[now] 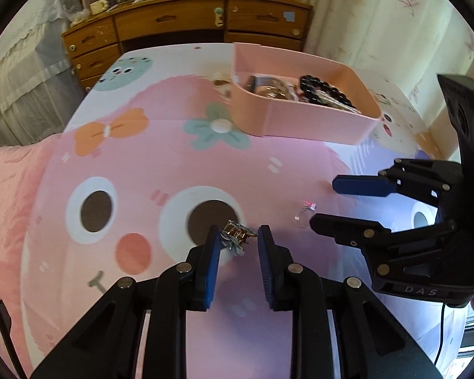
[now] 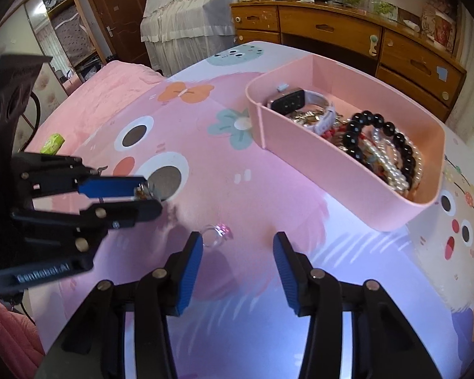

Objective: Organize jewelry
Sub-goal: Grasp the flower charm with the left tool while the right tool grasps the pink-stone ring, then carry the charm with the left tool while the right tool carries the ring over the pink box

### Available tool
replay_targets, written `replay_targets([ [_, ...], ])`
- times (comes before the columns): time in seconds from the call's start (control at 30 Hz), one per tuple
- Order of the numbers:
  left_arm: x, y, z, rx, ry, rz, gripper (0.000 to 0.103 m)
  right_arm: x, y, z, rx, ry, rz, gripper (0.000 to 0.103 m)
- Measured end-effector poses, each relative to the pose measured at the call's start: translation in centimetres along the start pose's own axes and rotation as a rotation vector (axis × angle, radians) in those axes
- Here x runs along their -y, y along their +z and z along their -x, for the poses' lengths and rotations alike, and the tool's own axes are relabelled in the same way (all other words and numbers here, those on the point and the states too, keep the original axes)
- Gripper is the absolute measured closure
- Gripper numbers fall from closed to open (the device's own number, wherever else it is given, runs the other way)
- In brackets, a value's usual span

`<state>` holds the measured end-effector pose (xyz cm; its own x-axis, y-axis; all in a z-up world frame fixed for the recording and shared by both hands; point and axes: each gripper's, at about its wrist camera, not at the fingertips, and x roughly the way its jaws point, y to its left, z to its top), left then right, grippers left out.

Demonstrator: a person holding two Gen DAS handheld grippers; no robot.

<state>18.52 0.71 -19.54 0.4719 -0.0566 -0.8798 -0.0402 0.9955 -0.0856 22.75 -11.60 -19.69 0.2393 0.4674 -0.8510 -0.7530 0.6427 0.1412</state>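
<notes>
Jewelry sort, well advanced by the look of it. Landmark for all places: pink tray (image 2: 347, 202), standing on the cartoon-print bedspread (image 2: 243, 189).

Inside the tray: black bead bracelet (image 2: 395, 139), pearl strand (image 2: 391, 170), white-strapped watch (image 2: 295, 99), and a tangle of gold-coloured pieces (image 2: 303, 117) just beside the watch. These read as already put away.

Outside the tray, two pieces left:
- gold hair claw (image 1: 235, 237), small, with a silvery flower; well short of the tray on the near side, over the large brown cartoon eye
- clear ring (image 2: 216, 235) with a pink stone; also on the near side of the tray, lying flat on the cloth

Left gripper (image 1: 239, 235): jaws drawn narrow around the claw, one blue pad against the flower side, the other at the claw's prong tips. Judged a pinch, the claw caught at the very fingertips. In the right wrist view the same piece shows between the pads, seemingly just off the cloth.

Right gripper (image 2: 238, 241): jaws spread, nothing between the pads. The ring lies just ahead of its left fingertip (image 2: 194, 243), off-centre in the gap, not touched.

Remaining, as judged: carry the claw to the tray and release; centre the right gripper on the ring, close, and carry it over likewise
</notes>
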Motion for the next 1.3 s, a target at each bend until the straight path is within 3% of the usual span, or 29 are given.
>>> replay_targets([
  [0.3,-2.2,0.4,0.8,0.013,0.026,0.011,0.081,-1.8,0.5,-0.7,0.011,-0.036,0.057,0.069],
  [0.43,-2.7,0.5,1.1,0.020,0.026,0.018,0.081,-2.2,0.6,-1.0,0.017,-0.044,0.073,0.092],
  [0.87,-3.8,1.6,2.4,0.065,0.050,0.030,0.081,-3.0,1.1,-0.3,0.044,-0.044,0.033,0.095],
  [1.0,-4.0,3.3,3.1,0.092,0.051,0.046,0.081,-3.0,1.8,0.6,0.076,-0.051,0.004,0.095],
  [1.3,-3.4,8.7,5.1,0.202,0.049,0.048,0.081,-1.5,4.6,3.8,0.216,-0.100,-0.192,0.095],
])
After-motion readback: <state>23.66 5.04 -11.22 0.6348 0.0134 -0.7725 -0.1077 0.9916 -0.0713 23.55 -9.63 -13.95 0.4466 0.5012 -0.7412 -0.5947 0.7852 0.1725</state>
